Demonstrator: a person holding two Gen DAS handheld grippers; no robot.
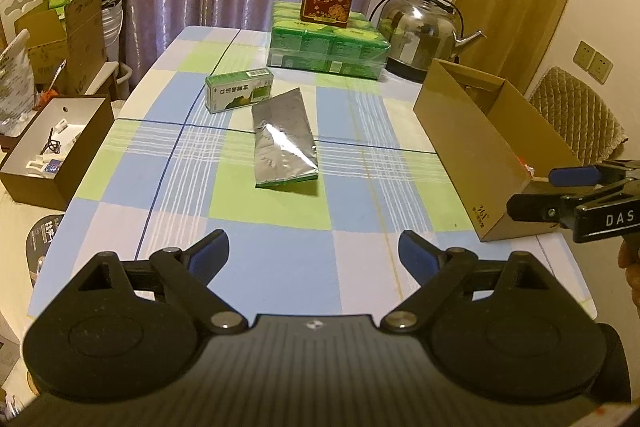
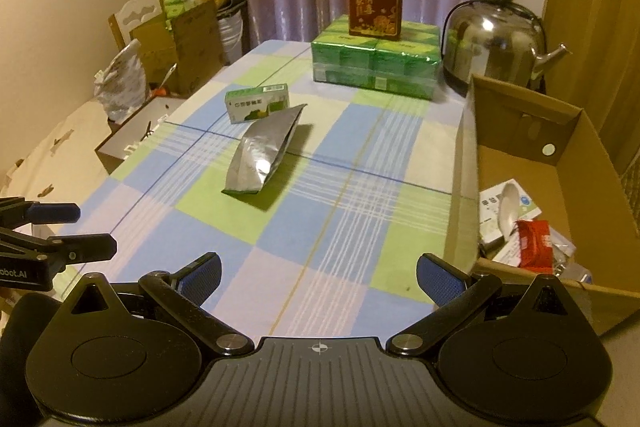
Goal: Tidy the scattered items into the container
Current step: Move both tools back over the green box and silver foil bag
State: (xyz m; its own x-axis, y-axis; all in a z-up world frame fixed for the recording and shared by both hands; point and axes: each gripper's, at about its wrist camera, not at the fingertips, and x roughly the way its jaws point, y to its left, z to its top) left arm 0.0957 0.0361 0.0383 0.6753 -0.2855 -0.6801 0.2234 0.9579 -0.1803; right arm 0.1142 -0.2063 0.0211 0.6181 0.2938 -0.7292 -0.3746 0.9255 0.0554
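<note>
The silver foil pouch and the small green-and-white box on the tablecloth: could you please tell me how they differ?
The silver foil pouch is shiny, crinkled and soft-looking; the small green-and-white box is a rigid printed carton. The pouch is the larger, and it lies nearer the grippers, while the box sits behind it, towards the curtain. Both rest on the checked tablecloth, outside the cardboard container, and neither is gripped.

Left hand-held gripper (image 1: 314, 253) tilted downward, jaws spread wide and empty, right hand-held gripper (image 2: 318, 277) likewise angled down, jaws apart, nothing between.
</note>
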